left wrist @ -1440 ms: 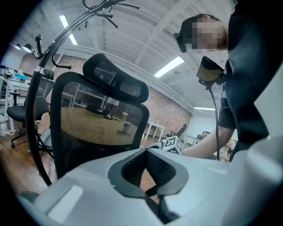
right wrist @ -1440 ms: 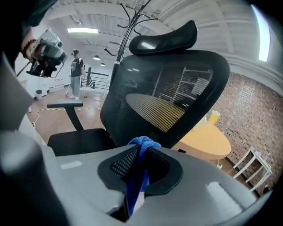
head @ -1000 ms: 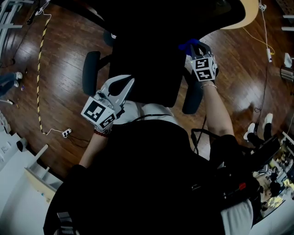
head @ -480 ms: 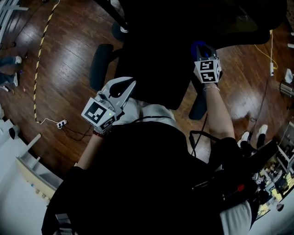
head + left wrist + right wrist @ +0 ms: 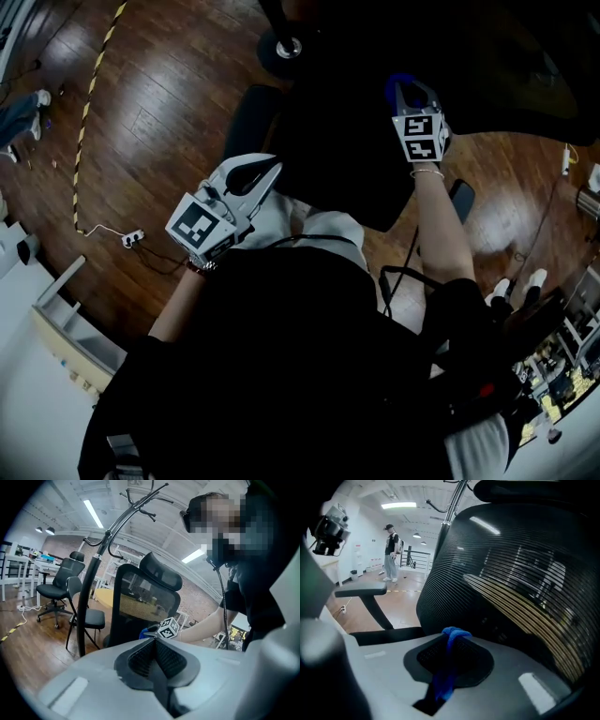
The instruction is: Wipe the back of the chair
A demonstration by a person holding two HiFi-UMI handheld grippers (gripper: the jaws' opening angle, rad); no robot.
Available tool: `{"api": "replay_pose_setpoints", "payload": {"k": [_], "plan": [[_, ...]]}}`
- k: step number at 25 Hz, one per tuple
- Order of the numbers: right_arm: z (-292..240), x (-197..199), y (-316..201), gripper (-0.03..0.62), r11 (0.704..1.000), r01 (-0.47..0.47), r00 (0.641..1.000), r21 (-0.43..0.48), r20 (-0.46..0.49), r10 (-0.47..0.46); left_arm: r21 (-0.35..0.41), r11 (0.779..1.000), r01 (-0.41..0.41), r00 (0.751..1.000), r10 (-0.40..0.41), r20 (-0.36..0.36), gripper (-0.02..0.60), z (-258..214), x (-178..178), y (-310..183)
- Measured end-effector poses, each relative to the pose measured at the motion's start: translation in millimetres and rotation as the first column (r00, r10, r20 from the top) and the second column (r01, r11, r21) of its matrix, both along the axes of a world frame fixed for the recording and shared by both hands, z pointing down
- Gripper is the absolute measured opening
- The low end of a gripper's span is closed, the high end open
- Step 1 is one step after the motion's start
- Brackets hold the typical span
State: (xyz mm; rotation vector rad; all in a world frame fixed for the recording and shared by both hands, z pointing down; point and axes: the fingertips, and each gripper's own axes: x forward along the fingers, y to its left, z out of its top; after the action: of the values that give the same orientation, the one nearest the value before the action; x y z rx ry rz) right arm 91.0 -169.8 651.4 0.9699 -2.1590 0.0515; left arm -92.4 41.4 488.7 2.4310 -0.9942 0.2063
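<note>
A black mesh office chair stands in front of me; its back [image 5: 511, 573] fills the right gripper view and shows as a dark mass [image 5: 356, 141] in the head view. My right gripper [image 5: 452, 632] is shut on a blue cloth [image 5: 446, 667], whose bunched end sits close against the lower mesh. In the head view the right gripper [image 5: 410, 86] is held at the chair's right side, blue cloth [image 5: 401, 82] at its tip. My left gripper [image 5: 262, 169] stays near my body, left of the chair, jaws shut with nothing in them [image 5: 153, 641].
The chair's left armrest [image 5: 361, 591] juts out at the left of the right gripper view. A coat stand [image 5: 91, 573] and other chairs [image 5: 58, 585] stand beyond. A striped cable [image 5: 89, 103] and a power strip [image 5: 131, 239] lie on the wooden floor. A person [image 5: 391, 550] stands far off.
The chair has turned, its back swinging right and its base coming into view at the top. My right gripper with the cloth has risen slightly along it. The left gripper has hardly moved.
</note>
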Motion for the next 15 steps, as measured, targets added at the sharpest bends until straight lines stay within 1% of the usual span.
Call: {"api": "replay_pose_setpoints", "payload": {"k": [5,9,12,15], "plan": [[0,-59,-6,0.034,1.0,-0.004,0.999,0.018,0.031,0.004,0.011,1.0,-0.02,1.0,0.02,0.016,0.005,-3,-50,-18],[-3,-114,-13,0.034,0.999,0.035,0.998,0.033,0.053,-0.037,0.03,0.999,-0.043,0.999,0.042,0.025,0.005,-6,-83,-34],[-5,-150,-16,0.034,0.997,0.067,0.996,0.035,0.061,-0.069,0.047,0.999,-0.025,0.999,0.023,0.029,0.005,-8,-102,-43],[-2,-176,-14,0.034,0.996,0.088,0.994,0.022,0.068,-0.089,0.057,0.998,-0.005,1.0,0.003,0.024,0.005,-11,-114,-44]]}}
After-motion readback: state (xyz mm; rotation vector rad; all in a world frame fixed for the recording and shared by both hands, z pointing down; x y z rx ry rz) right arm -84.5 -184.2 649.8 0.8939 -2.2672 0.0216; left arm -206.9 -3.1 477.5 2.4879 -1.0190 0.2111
